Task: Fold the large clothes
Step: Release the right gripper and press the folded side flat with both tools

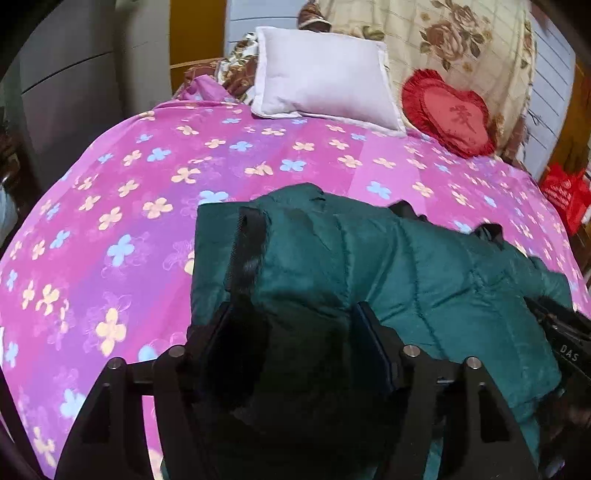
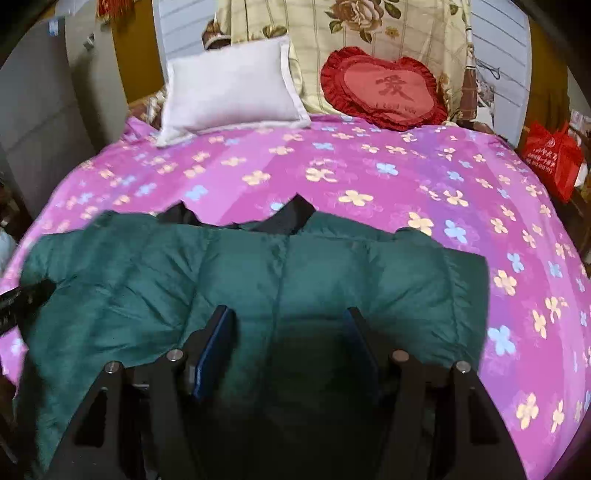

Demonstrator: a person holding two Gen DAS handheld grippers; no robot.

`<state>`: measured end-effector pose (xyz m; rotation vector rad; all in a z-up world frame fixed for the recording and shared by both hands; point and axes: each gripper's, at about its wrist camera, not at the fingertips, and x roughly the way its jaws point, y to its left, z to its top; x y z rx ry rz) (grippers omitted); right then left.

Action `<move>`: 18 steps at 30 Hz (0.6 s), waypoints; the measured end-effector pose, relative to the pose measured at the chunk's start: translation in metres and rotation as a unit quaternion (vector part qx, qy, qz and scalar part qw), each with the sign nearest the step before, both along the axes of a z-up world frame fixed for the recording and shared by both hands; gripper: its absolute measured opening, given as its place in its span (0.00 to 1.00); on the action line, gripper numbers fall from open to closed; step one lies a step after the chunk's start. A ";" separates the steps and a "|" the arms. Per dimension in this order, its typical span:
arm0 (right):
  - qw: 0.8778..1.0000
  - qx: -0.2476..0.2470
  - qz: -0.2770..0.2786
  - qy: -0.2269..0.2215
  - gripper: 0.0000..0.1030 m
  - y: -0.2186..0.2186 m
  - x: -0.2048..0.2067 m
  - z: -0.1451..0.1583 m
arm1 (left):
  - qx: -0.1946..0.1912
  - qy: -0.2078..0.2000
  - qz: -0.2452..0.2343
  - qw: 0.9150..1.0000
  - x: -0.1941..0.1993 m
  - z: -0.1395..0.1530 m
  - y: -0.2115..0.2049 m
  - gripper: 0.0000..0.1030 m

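A dark green quilted jacket with a black collar lies on a pink flowered bedspread. In the left wrist view the jacket bulges up between the fingers of my left gripper, whose jaws stand wide apart with the fabric between them. In the right wrist view my right gripper is open, with the jacket's lower middle between its fingers. The right gripper's body shows at the right edge of the left wrist view. Whether either gripper pinches the fabric is hidden.
A white pillow and a red heart cushion lie at the head of the bed against a floral blanket. A red bag stands at the right. A grey cabinet stands at the left.
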<state>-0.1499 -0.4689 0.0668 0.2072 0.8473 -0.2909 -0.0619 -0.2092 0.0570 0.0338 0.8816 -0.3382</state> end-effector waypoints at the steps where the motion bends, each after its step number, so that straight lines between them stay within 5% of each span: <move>1: 1.000 -0.001 -0.006 0.005 0.63 -0.002 0.007 -0.006 | -0.003 0.005 0.001 1.000 0.003 -0.001 0.000 0.47; 7: 1.000 0.005 -0.007 0.019 0.63 -0.004 0.008 0.000 | -0.012 0.008 -0.003 1.000 0.005 -0.008 0.004 0.48; 11: 0.999 0.015 0.023 -0.029 0.63 0.013 -0.037 0.030 | -0.015 -0.001 -0.001 1.000 0.002 -0.009 0.003 0.49; 15: 0.999 -0.012 0.039 0.028 0.64 0.036 -0.044 -0.005 | -0.019 0.000 -0.008 1.000 0.002 -0.010 0.001 0.55; 18: 0.999 -0.024 0.033 0.023 0.64 0.040 -0.049 -0.003 | -0.042 0.012 -0.016 0.999 -0.004 0.001 0.013 0.55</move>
